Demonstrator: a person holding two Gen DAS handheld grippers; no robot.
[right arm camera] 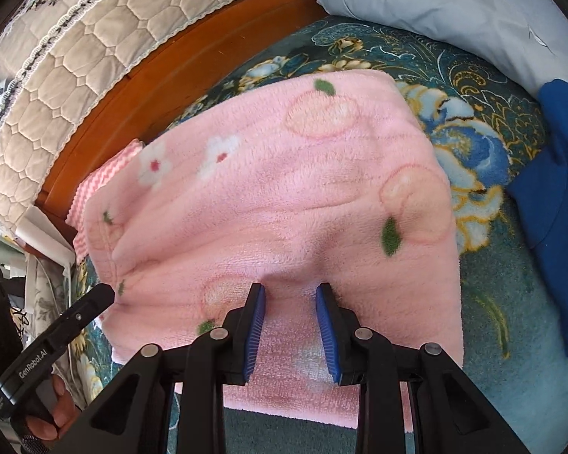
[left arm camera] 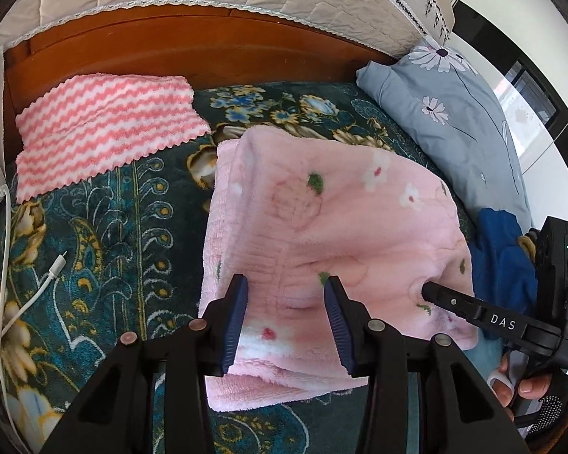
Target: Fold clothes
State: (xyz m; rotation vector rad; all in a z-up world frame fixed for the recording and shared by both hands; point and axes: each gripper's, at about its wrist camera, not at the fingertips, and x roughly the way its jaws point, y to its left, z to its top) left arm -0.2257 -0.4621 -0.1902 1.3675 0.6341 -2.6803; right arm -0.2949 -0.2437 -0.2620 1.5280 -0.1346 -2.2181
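Note:
A fluffy pink cloth (left arm camera: pixel 322 227) with flower and leaf prints lies folded on the dark teal floral blanket (left arm camera: pixel 113 234). My left gripper (left arm camera: pixel 287 291) hovers open over its near edge, and the pile shows between the blue pads (left arm camera: pixel 238 314). From the right, my right gripper (left arm camera: pixel 431 291) touches the same cloth with its tip. In the right wrist view the pink cloth (right arm camera: pixel 284 189) fills the centre. There my right gripper (right arm camera: pixel 291 295) stands open, its fingertips pressing a small pucker into the fabric. The left gripper (right arm camera: pixel 102 297) meets the cloth's left edge.
A folded pink-and-white zigzag towel (left arm camera: pixel 106 132) lies at the back left by the wooden headboard (left arm camera: pixel 208 49). A grey-blue flowered pillow (left arm camera: pixel 454 121) and a blue garment (right arm camera: pixel 556 196) are on the right. A white charging cable (left arm camera: pixel 38 291) trails at the left.

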